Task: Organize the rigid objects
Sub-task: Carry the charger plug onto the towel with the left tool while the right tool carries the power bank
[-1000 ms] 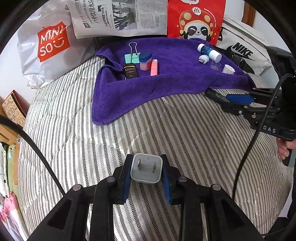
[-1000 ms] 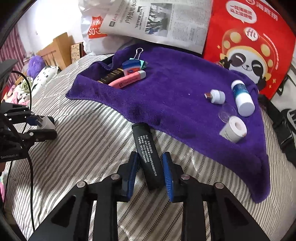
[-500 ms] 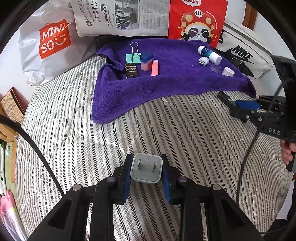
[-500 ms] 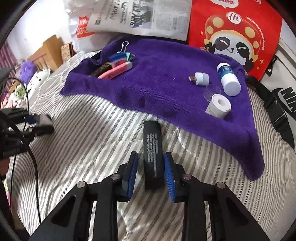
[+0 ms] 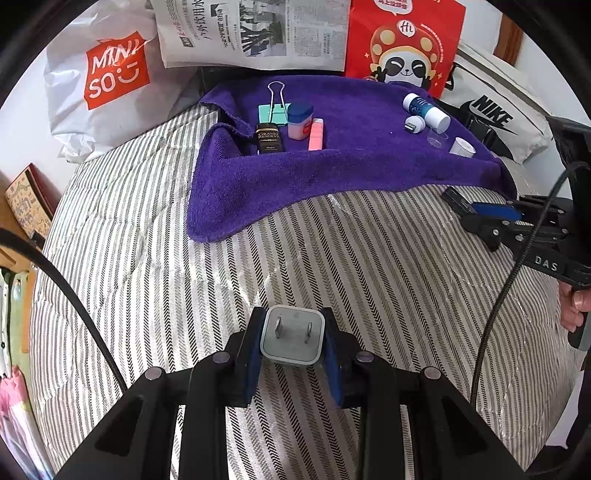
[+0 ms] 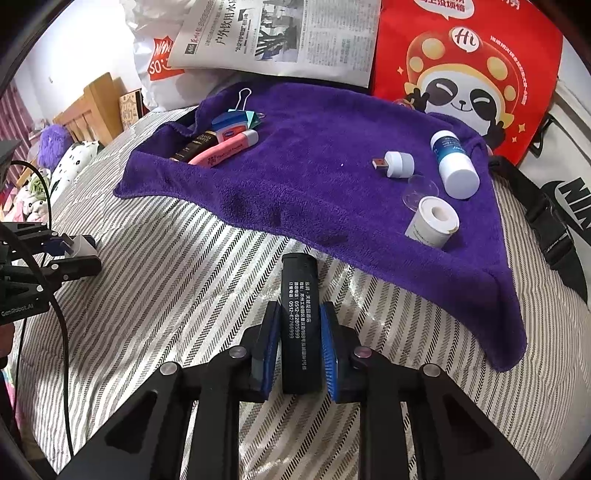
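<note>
My left gripper (image 5: 292, 341) is shut on a white plug adapter (image 5: 293, 339), prongs facing forward, held above the striped bed. My right gripper (image 6: 299, 338) is shut on a black lighter (image 6: 298, 317) with white print, just short of the purple towel (image 6: 314, 155). The towel also shows in the left wrist view (image 5: 351, 162). On its left lie a binder clip (image 5: 274, 107), a small blue-lidded jar (image 5: 300, 120), a pink tube (image 5: 316, 134) and a black box (image 5: 269, 138). On its right lie a white-blue bottle (image 6: 453, 164), a USB plug (image 6: 395, 161) and a paper roll (image 6: 432, 221).
A Miniso bag (image 5: 107, 74), a newspaper (image 5: 251, 33), a red panda bag (image 5: 402, 48) and a white Nike bag (image 5: 495, 114) stand behind the towel. A clear lid (image 6: 421, 190) lies by the roll. A wooden headboard (image 6: 92, 110) stands at the far left.
The right gripper with the lighter has swung and drawn back from the towel's front edge, then come nearer again. The left gripper with the adapter has hardly moved.
</note>
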{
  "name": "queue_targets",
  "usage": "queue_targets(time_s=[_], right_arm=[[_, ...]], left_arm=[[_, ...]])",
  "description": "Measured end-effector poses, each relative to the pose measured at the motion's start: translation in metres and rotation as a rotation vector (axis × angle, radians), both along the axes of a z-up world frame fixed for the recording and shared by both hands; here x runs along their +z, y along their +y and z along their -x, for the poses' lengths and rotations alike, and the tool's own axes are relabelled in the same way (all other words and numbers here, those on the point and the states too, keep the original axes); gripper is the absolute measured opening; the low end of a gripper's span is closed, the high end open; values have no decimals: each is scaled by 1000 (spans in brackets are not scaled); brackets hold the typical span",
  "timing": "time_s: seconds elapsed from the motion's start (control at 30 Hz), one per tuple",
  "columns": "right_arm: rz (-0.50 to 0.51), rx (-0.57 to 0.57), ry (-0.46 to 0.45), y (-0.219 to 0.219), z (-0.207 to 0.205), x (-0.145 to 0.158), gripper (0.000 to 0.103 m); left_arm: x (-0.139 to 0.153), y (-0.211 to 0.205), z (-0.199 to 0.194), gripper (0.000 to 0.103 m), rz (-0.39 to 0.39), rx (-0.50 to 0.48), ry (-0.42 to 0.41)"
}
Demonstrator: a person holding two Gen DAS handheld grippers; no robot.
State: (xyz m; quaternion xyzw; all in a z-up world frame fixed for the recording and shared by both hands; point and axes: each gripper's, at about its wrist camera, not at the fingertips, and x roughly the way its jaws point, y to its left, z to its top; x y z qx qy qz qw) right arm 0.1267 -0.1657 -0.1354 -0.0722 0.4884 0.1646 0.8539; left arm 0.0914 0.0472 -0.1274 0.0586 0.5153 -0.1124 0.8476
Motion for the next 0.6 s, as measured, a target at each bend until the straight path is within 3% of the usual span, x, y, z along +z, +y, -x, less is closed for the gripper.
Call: queue_targets(time_s=[0.23, 0.6], right_arm=[[-15, -6, -22, -15, 9, 16, 22], [-51, -42, -90, -39, -5, 61, 22]], left_arm=[[12, -7, -3, 28, 3, 3, -11], [59, -23, -34, 28, 53, 19, -80]])
